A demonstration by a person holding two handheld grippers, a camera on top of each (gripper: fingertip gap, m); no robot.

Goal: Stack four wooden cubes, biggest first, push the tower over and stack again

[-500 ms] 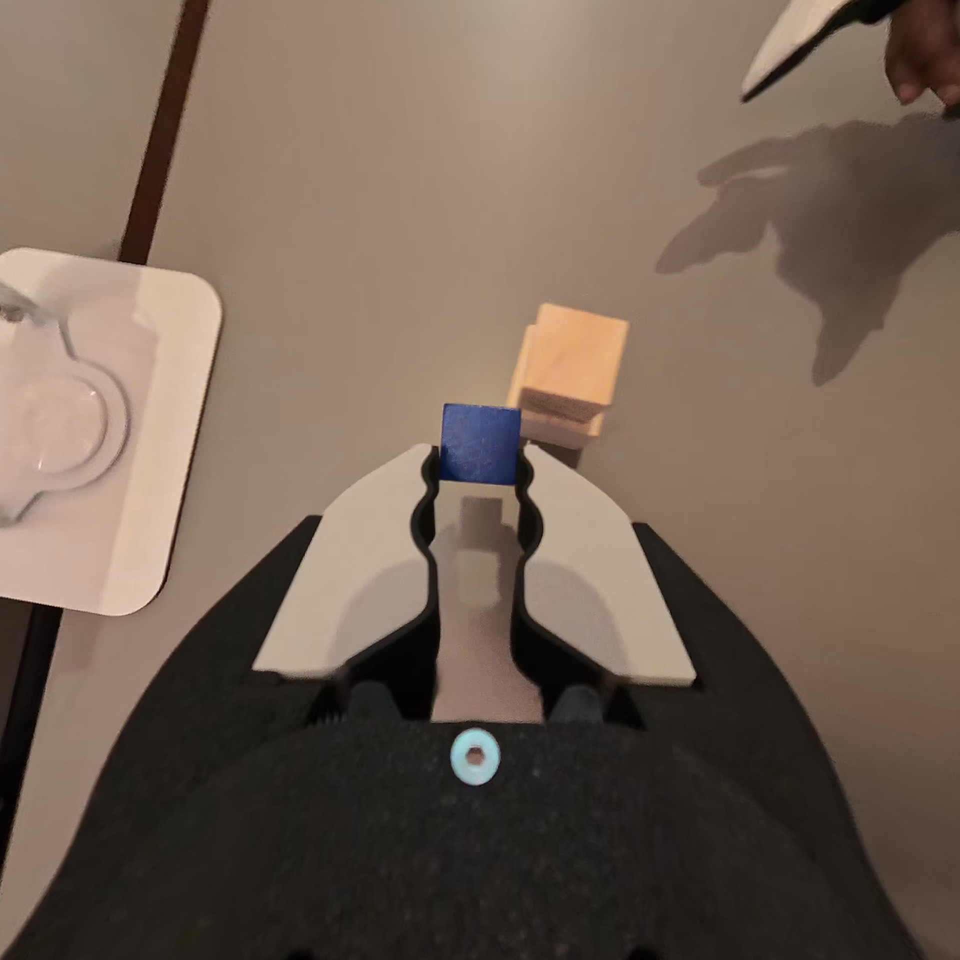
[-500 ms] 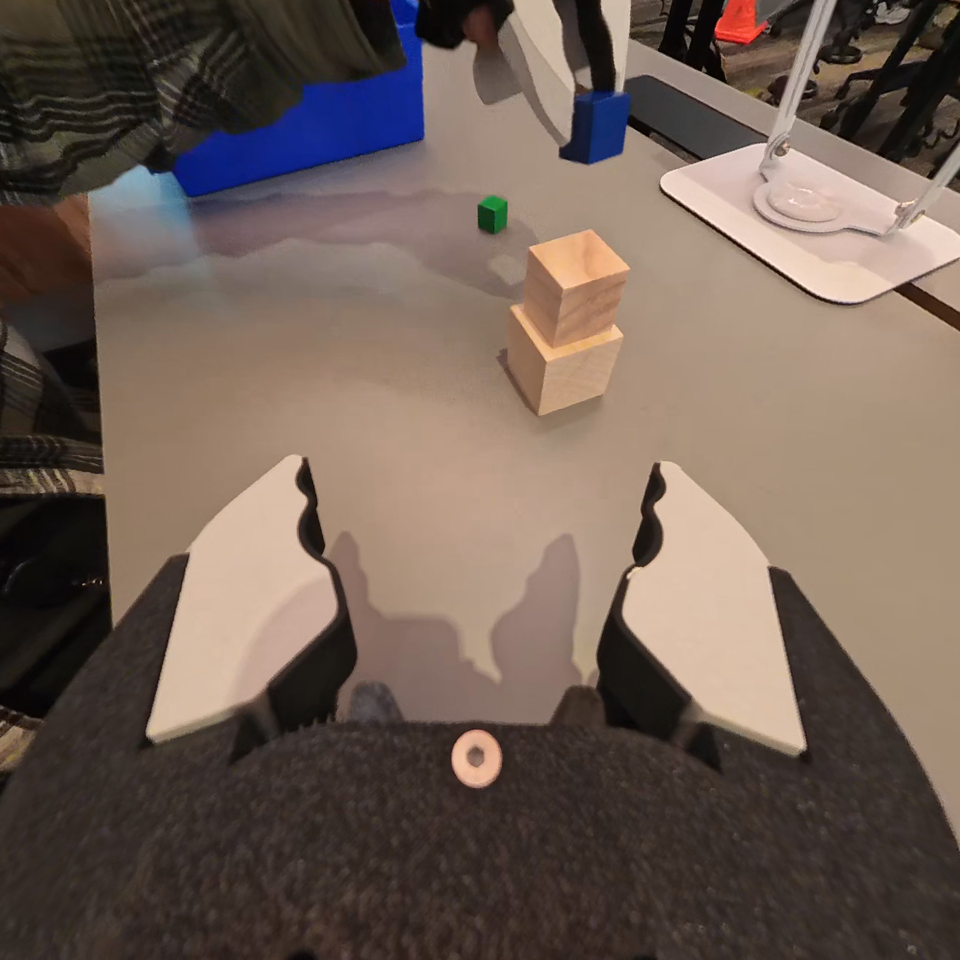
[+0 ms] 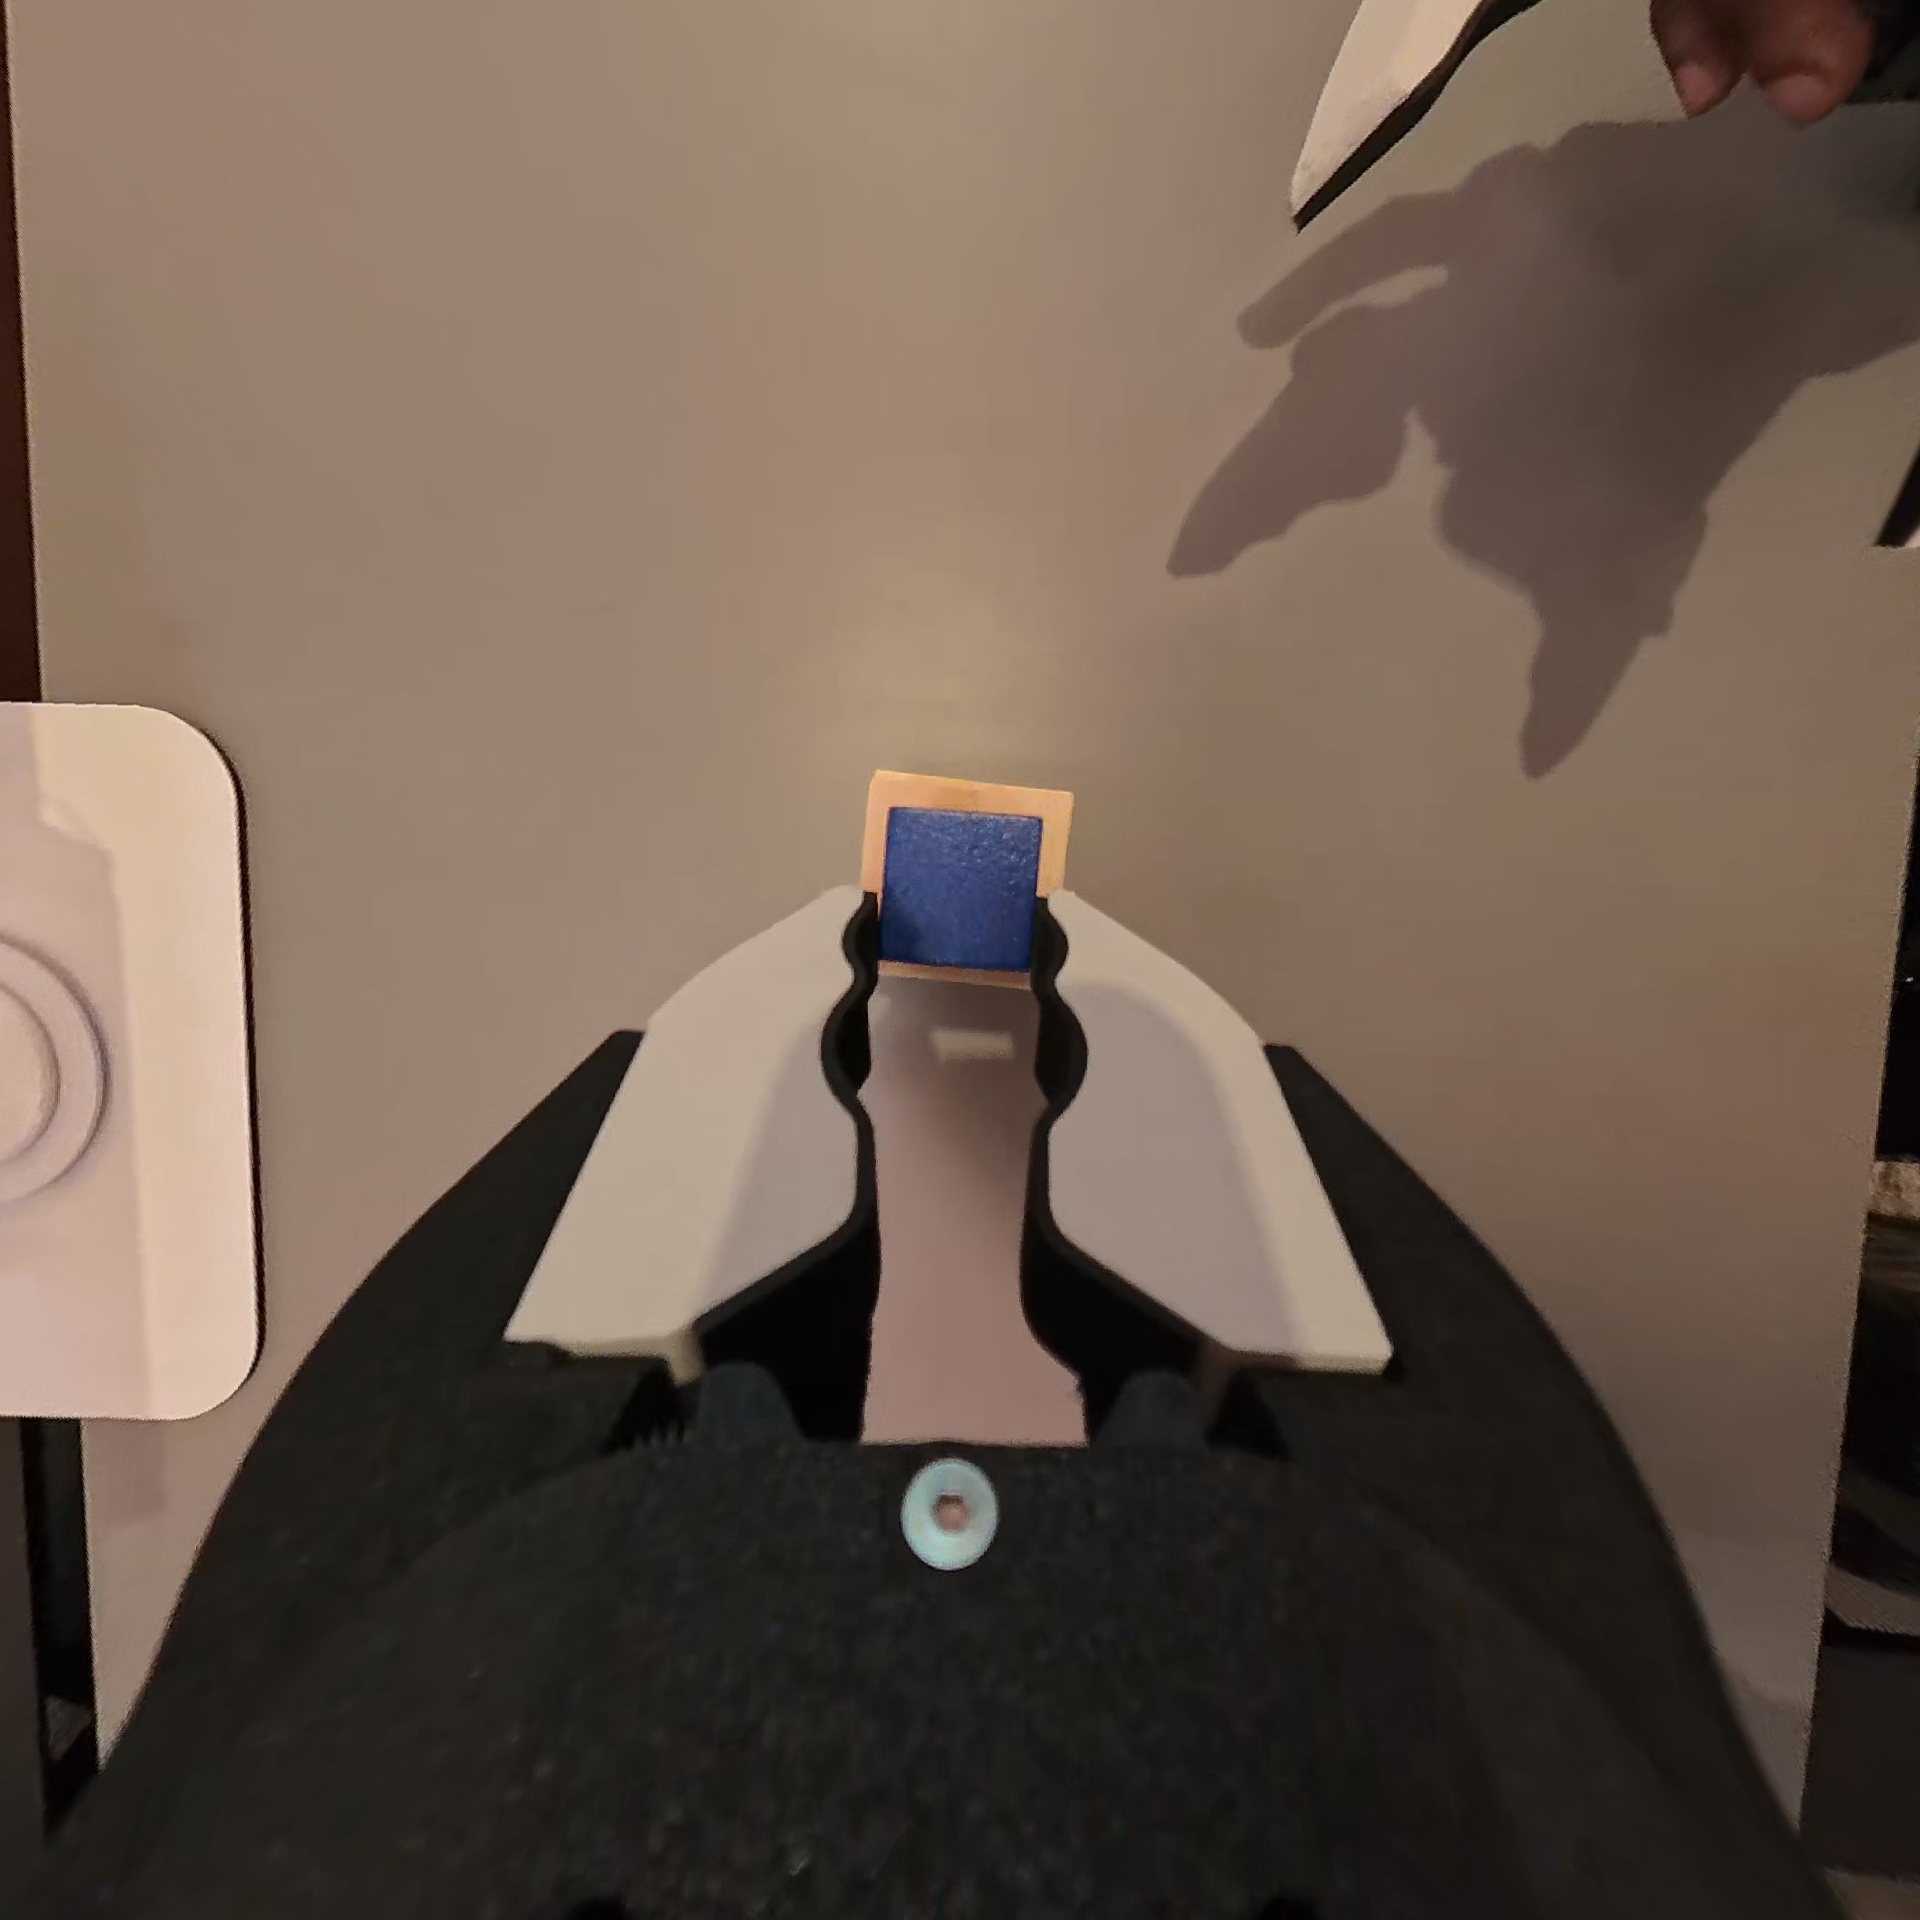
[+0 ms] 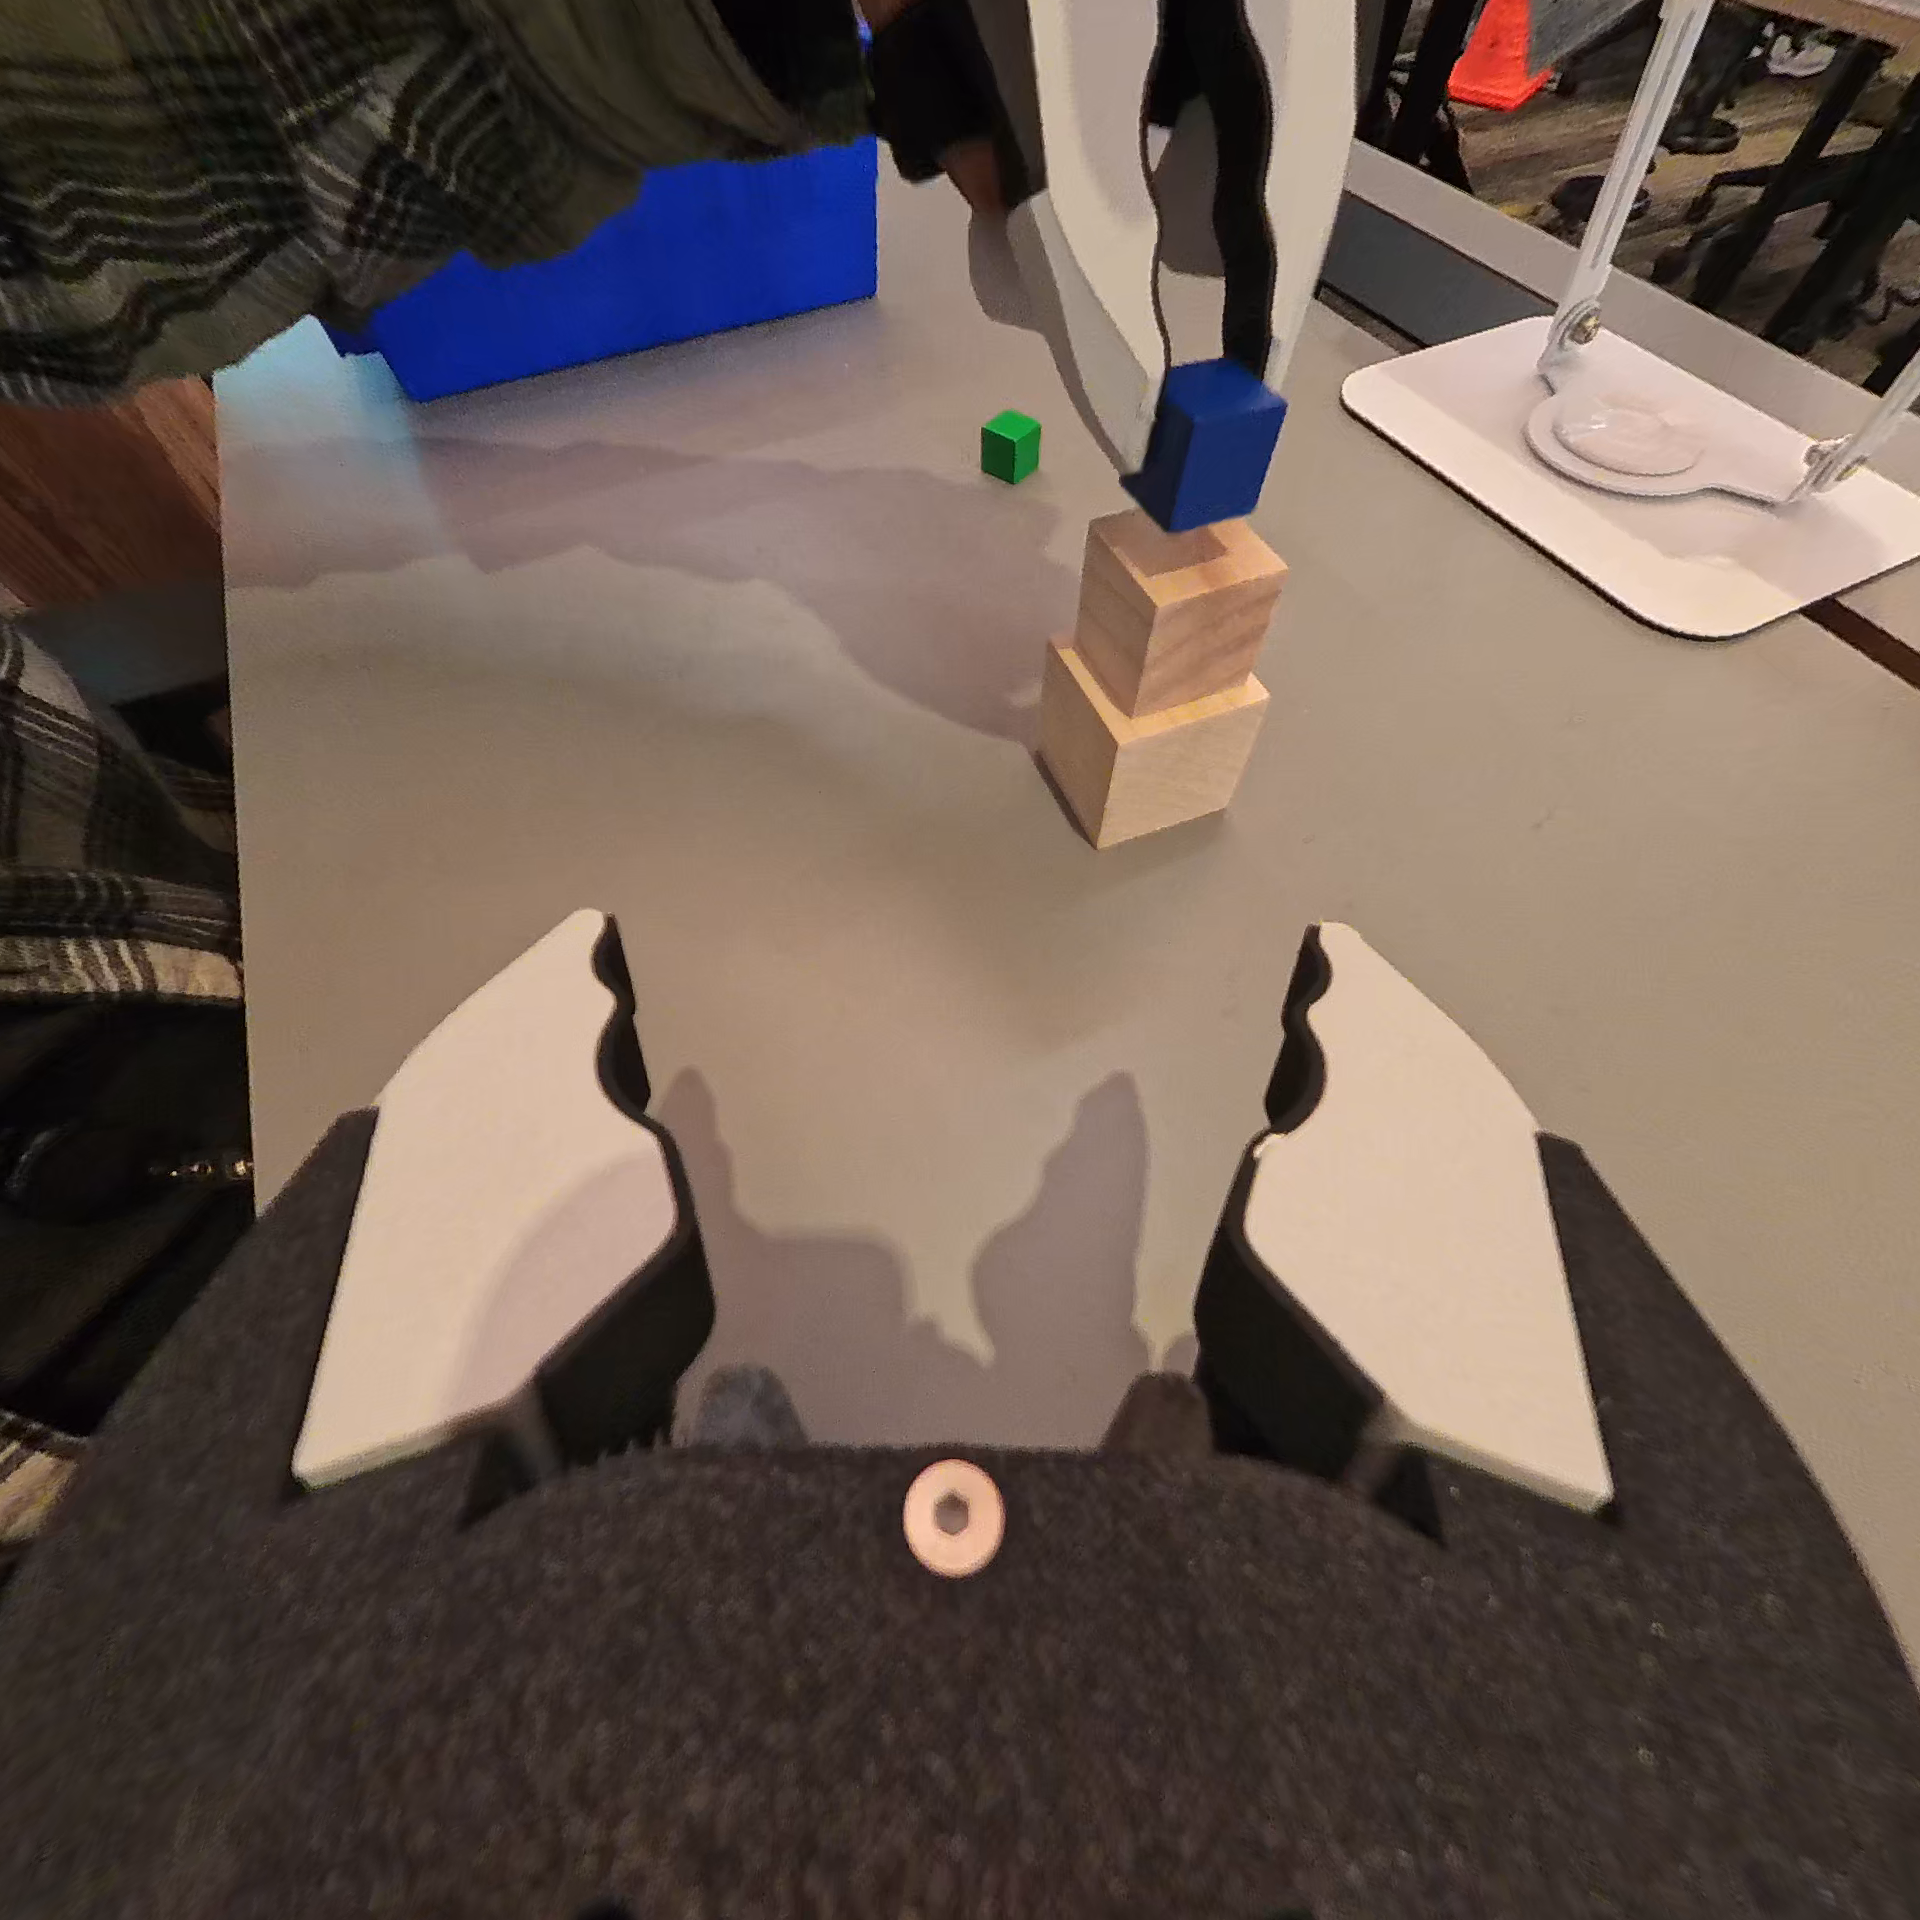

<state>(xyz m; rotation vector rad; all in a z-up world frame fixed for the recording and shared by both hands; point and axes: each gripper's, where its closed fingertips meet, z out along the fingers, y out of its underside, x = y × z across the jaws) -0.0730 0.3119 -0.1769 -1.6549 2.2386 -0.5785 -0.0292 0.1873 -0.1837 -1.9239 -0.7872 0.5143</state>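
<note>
Left tongs (image 3: 958, 914), pointing straight down, grip a small blue-painted wooden cube (image 3: 959, 886) between their white tips. The blue cube hangs just above a two-tier stack: a medium pale wooden cube (image 4: 1179, 613) resting on a larger pale wooden cube (image 4: 1151, 753), which stands on the grey surface (image 4: 623, 831). In the right wrist view the blue cube appears slightly tilted, and whether it touches the medium cube cannot be told. From above, the blue cube lies within the outline of the pale cube top (image 3: 1055, 844). A tiny green wooden cube (image 4: 1010, 446) sits on the surface beyond the stack, apart from it. Right tongs (image 4: 956, 997) are spread wide and empty, low over the surface, well short of the stack. A white rounded-corner stand base (image 4: 1621, 540) lies at the surface edge; a blue box (image 4: 665, 281) stands at the far side.
</note>
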